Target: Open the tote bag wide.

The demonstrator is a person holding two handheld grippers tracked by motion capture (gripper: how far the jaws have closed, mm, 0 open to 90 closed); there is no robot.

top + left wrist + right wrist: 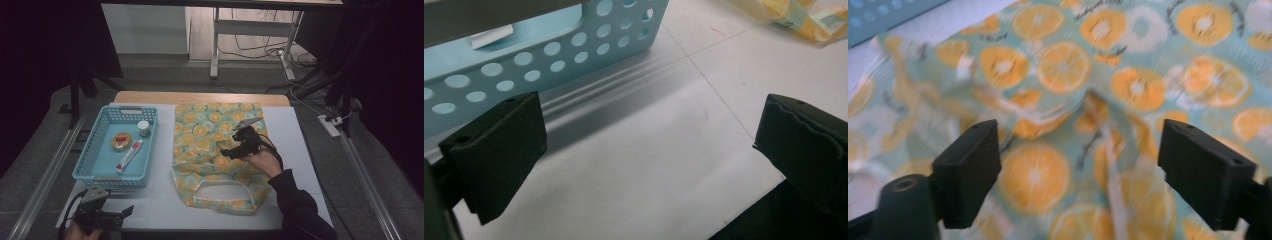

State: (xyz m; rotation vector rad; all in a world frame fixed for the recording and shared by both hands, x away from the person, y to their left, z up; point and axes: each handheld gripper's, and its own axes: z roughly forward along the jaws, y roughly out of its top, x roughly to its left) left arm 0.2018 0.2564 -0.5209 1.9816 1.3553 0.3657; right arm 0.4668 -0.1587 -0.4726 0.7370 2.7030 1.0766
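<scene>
- Orange-print bag (210, 145) is lying flat beside the blue basket (100, 167).
- Right gripper (226, 151) is hovering over the bag, jaws released, nothing between.
- Left gripper (131, 209) is sitting just before the basket, jaws released, empty.

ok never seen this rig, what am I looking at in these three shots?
No robot arm: a person holds a two-jaw gripper in each hand. The high view looks down on the table; the other two cameras ride on the grippers, looking along their black jaws. On the table: a light blue basket holding a toothpaste tube, a small jar and a round tin, plus an orange-print tote bag. The left gripper rests open by the basket. The right gripper hangs open over the bag, holding nothing.
</scene>
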